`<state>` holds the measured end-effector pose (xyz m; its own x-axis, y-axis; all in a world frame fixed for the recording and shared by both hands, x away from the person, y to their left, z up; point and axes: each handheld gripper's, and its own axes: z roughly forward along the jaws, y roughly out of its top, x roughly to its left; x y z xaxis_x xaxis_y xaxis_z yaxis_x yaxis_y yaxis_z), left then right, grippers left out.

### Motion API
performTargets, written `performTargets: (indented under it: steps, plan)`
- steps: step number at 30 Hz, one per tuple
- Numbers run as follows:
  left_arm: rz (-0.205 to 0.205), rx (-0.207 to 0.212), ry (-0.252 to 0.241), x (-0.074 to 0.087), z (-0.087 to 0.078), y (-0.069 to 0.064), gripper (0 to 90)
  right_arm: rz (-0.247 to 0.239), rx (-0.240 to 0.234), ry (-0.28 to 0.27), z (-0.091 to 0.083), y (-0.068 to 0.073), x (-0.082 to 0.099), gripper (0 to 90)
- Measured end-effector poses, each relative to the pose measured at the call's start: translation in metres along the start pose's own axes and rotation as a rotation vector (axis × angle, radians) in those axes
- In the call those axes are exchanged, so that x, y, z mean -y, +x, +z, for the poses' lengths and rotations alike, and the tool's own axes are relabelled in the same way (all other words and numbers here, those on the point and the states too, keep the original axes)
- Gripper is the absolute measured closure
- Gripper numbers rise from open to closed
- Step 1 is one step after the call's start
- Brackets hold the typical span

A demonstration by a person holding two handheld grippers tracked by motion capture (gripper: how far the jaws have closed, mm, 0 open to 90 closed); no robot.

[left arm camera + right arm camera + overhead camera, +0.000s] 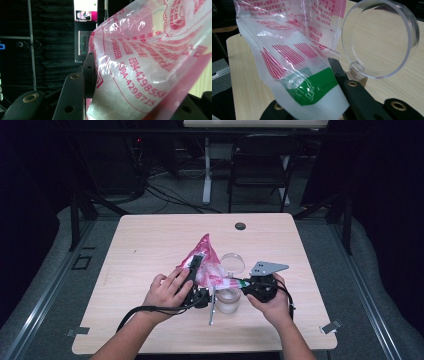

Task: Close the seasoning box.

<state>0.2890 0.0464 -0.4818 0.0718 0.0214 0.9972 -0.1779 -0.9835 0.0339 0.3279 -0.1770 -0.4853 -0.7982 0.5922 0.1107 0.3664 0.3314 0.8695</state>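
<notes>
A pink-and-white printed plastic bag (204,256) of white powder is held up over the table's middle, tilted toward a clear jar (227,301) whose round lid (233,262) stands flipped open. My left gripper (195,266) is shut on the bag's upper part; in the left gripper view the bag (150,62) bulges past one black finger (72,97). My right gripper (244,284) is shut on the bag's lower corner with the green patch (312,87), beside its finger (353,91). The clear lid (382,37) stands just behind.
The wooden table (150,235) has a dark round grommet (240,226) near its far edge. A thin metal rod (212,311) lies next to the jar. A folding chair (260,165) and a desk leg stand beyond the table.
</notes>
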Motion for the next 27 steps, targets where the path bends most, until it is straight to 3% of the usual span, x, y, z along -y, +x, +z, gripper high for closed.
performTargets:
  steps: [12,18,27]
  plan:
    - [0.007,0.012,-0.009,-0.0005,0.0005,0.0018,61.7,-0.001,0.000,-0.001,0.0000,-0.0001,0.0000,89.7]
    - [0.038,0.016,-0.001,-0.0021,-0.0004,0.0052,61.7,0.000,-0.001,-0.002,-0.0001,0.0000,0.0001,89.7]
    - [0.045,0.023,-0.008,-0.0029,0.0004,0.0073,61.6,0.002,-0.001,-0.003,0.0002,-0.0002,0.0003,89.7]
